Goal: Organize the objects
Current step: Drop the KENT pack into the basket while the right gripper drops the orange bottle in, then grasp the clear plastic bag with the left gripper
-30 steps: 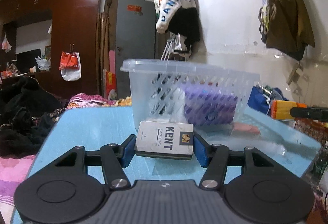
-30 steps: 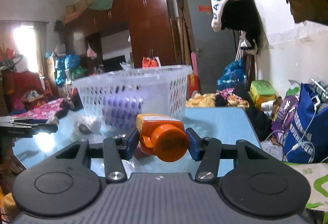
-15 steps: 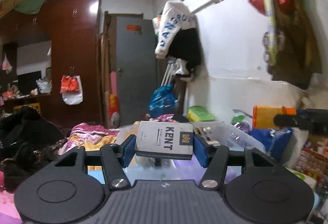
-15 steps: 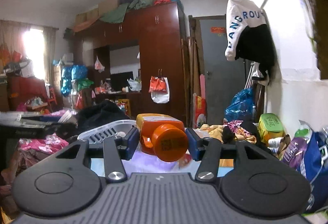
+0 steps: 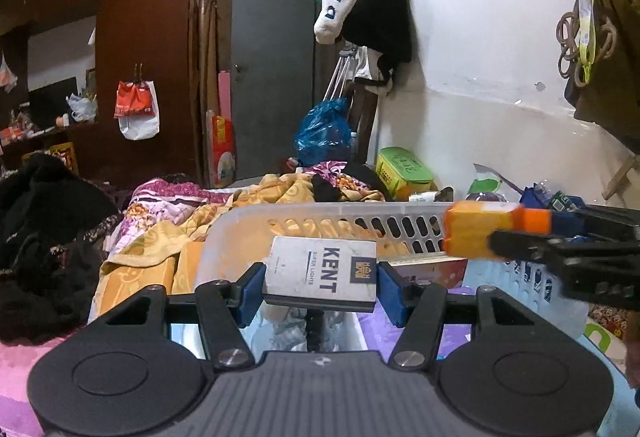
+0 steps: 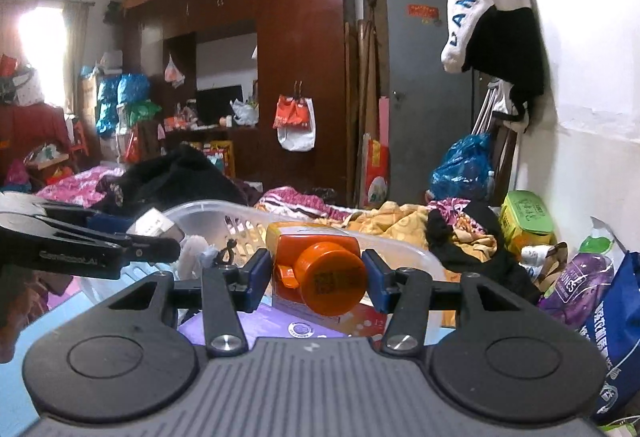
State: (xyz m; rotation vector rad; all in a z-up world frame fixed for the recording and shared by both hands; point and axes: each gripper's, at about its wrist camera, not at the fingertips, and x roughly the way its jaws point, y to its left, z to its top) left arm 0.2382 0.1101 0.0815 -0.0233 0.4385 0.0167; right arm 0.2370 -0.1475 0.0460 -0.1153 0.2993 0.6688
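My left gripper (image 5: 322, 287) is shut on a white Kent cigarette pack (image 5: 320, 271) and holds it over the near rim of a clear plastic basket (image 5: 304, 215). My right gripper (image 6: 318, 281) is shut on an orange bottle (image 6: 320, 269), cap toward the camera, also above the basket (image 6: 224, 209). The bottle also shows in the left wrist view (image 5: 480, 233), at the basket's right side. The left gripper shows at the left of the right wrist view (image 6: 80, 245). A purple pack (image 6: 280, 321) and other items lie inside the basket.
The basket stands on a light blue table (image 6: 24, 349). Behind lie heaped blankets (image 5: 168, 233) and dark clothes (image 5: 44, 237). A dark wardrobe (image 6: 296, 77) and grey door (image 5: 272, 69) stand at the back. Bags (image 6: 608, 321) and a green box (image 5: 404, 169) line the right wall.
Both grippers rose from table level, tilted up, and now look down over the basket's rim. Each still holds its object. The bottle has come in over the basket's right side.
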